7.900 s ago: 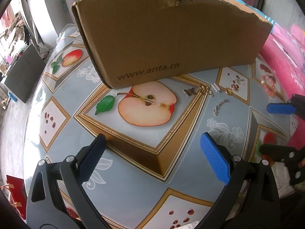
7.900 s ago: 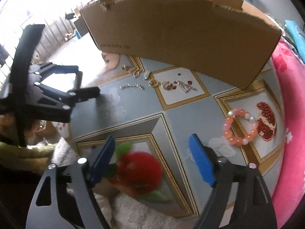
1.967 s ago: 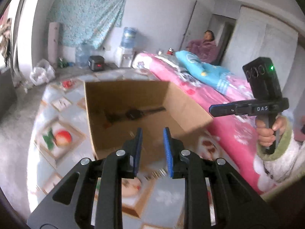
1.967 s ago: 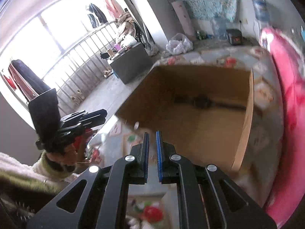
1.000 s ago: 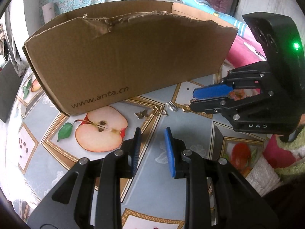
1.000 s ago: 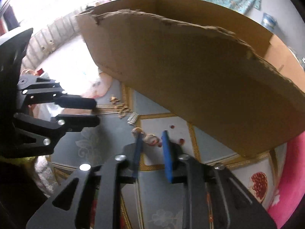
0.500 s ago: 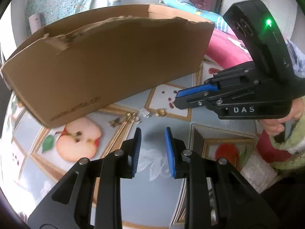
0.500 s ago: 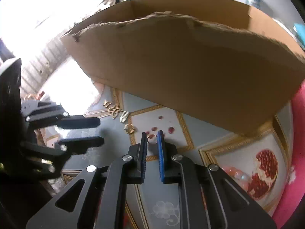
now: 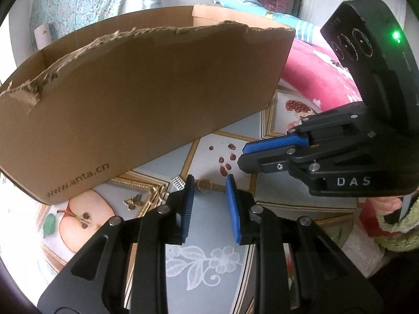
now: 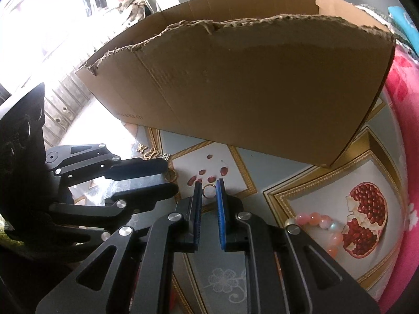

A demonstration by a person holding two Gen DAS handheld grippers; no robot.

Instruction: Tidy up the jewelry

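Note:
A big brown cardboard box (image 9: pixel 146 99) stands on the patterned tablecloth; it also shows in the right wrist view (image 10: pixel 262 89). My left gripper (image 9: pixel 208 187) is partly open, low over the cloth, with a gold ring (image 9: pixel 204 185) between its tips. My right gripper (image 10: pixel 209 189) is narrowly open around a second gold ring (image 10: pixel 209 190); whether the pads touch it is unclear. In the left wrist view the right gripper (image 9: pixel 242 154) comes in from the right. A silver clasp (image 9: pixel 179 183), gold chain pieces (image 9: pixel 157 193) and a butterfly charm (image 9: pixel 133 201) lie left of the rings.
A pink bead bracelet (image 10: pixel 322 225) lies at the right beside a printed pomegranate. The left gripper (image 10: pixel 170 178) crosses the right wrist view from the left, beside the other ring (image 10: pixel 170 174). A pink bed (image 9: pixel 319 68) borders the table at the right.
Both grippers have come down from over the box to the cloth in front of it. Each now has a gold ring between its tips. The right jaws have widened slightly since half a second ago.

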